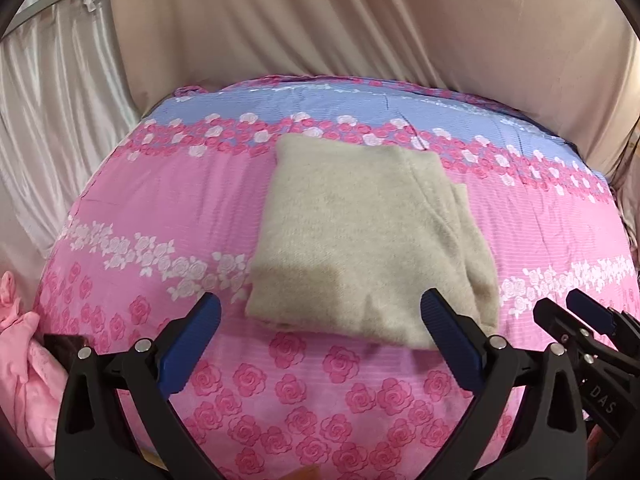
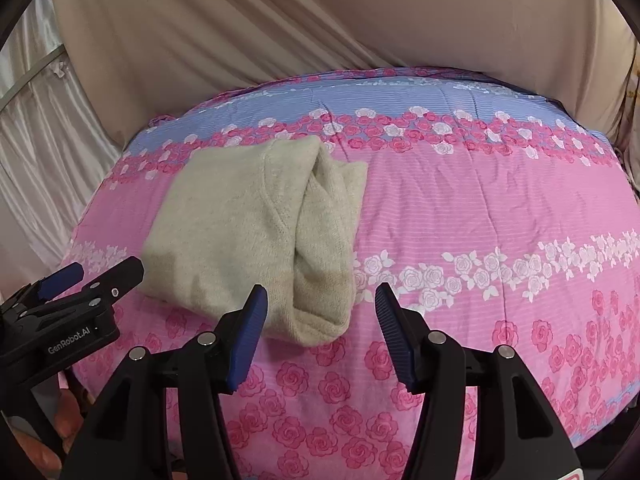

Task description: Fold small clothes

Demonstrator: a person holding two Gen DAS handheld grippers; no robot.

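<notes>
A beige knitted garment [image 1: 368, 236] lies folded into a thick rectangle on the pink rose-patterned bedcover [image 1: 160, 200]. It also shows in the right wrist view [image 2: 256, 232], with its layered folds on the right side. My left gripper [image 1: 320, 312] is open and empty, hovering just short of the garment's near edge. My right gripper [image 2: 322, 304] is open and empty, at the garment's near right corner. The right gripper shows at the right edge of the left wrist view [image 1: 576, 312], and the left gripper shows at the left edge of the right wrist view [image 2: 92, 276].
The bedcover [image 2: 480, 208] has a blue band along its far edge. Beige draped fabric [image 1: 360, 20] hangs behind the bed and a shiny white curtain [image 1: 52, 100] hangs at the left. A pink garment [image 1: 20, 352] lies at the bed's near left.
</notes>
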